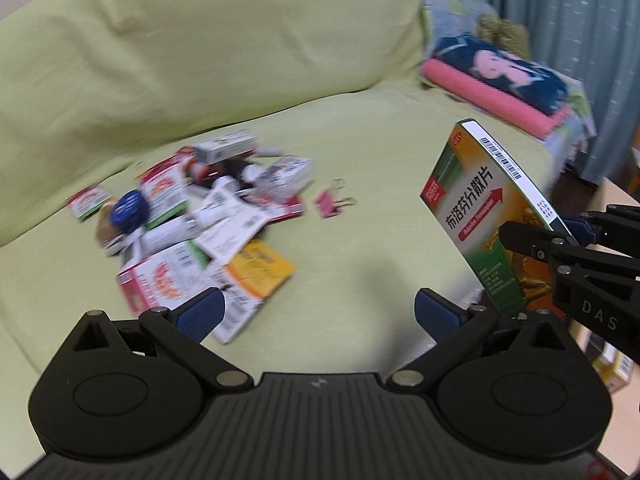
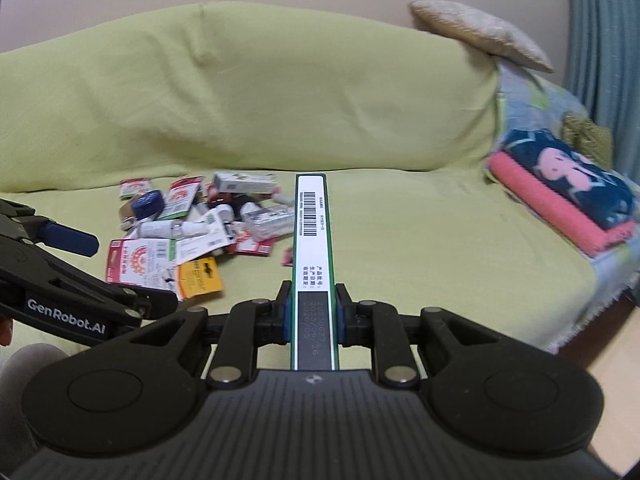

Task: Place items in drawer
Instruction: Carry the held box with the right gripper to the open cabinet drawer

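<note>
My right gripper [image 2: 311, 312] is shut on a flat green medicine box [image 2: 312, 240], held on edge with its white barcode side up. The left wrist view shows the same green medicine box [image 1: 488, 224] at the right, upright and clamped by the right gripper [image 1: 532, 240]. My left gripper [image 1: 320, 308] is open above the green-covered sofa seat with nothing between its blue pads. A pile of small medicine boxes, leaflets and bottles [image 1: 192, 224] lies on the seat left of centre, also visible as the pile [image 2: 200, 228] in the right wrist view. No drawer is in view.
A pink binder clip [image 1: 332, 202] lies just right of the pile. Folded pink and navy towels [image 2: 568, 196] are stacked at the sofa's right end, a beige cushion [image 2: 480, 32] on the backrest. A curtain [image 2: 608, 60] hangs at the right.
</note>
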{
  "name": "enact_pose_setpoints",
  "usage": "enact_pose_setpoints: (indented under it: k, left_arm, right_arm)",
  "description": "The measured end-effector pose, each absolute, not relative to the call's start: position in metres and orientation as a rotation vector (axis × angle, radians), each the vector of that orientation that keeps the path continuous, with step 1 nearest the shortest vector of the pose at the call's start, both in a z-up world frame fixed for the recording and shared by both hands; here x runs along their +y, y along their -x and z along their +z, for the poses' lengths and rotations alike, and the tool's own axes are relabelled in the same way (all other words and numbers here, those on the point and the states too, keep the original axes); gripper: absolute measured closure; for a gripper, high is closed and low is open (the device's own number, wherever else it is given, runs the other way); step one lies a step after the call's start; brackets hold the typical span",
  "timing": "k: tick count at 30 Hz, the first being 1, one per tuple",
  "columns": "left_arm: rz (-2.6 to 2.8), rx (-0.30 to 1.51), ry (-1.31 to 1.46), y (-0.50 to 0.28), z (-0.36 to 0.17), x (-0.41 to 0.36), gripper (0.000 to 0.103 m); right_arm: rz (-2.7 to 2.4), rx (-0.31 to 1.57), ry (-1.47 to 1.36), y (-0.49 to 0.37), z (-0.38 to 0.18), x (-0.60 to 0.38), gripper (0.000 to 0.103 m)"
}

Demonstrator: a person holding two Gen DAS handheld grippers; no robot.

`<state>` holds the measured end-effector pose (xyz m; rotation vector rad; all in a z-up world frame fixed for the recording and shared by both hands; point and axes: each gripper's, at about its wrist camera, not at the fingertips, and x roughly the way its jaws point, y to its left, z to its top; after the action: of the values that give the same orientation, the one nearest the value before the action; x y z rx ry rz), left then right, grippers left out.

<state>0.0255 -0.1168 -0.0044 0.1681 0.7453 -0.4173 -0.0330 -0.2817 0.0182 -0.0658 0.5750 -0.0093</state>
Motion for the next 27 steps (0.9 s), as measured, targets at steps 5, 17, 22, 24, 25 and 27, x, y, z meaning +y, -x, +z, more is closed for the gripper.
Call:
enact_pose_setpoints:
  k: [5,17,22,24,25,27]
  left_arm:
    - [-0.511,0.731,-0.199,-0.006,-0.001,-0.147,0.002]
    - [-0.813,0.698,-0.322,0.056,-0.001,-0.232,0.002]
    - [-0.940,0.676,-0.382,0.087,-0.001,-0.267,0.002]
    - [-0.982,0.670,-0.406,0.100,-0.001,-0.279,0.002]
    - [-1.001,0.668,-0.416,0.106,-0.002,-0.285,0.002]
    - [-1.029,0.663,-0.433,0.116,-0.002,-0.294,0.002]
  right_arm:
    - [-0.098,0.564,0.049,0.067,0.026,-0.304,0.086]
    - [-0.424,0.586,-0.016,0.185,0.033,-0.367,0.086]
    - [-0.565,0.611,-0.041,0.237,0.033,-0.390,0.086]
    - [-0.606,0.620,-0.053,0.254,0.031,-0.396,0.086]
    - [-0.622,0.623,-0.059,0.260,0.031,-0.399,0.086]
    - [-0.649,0.628,-0.071,0.273,0.030,-0.404,0.086]
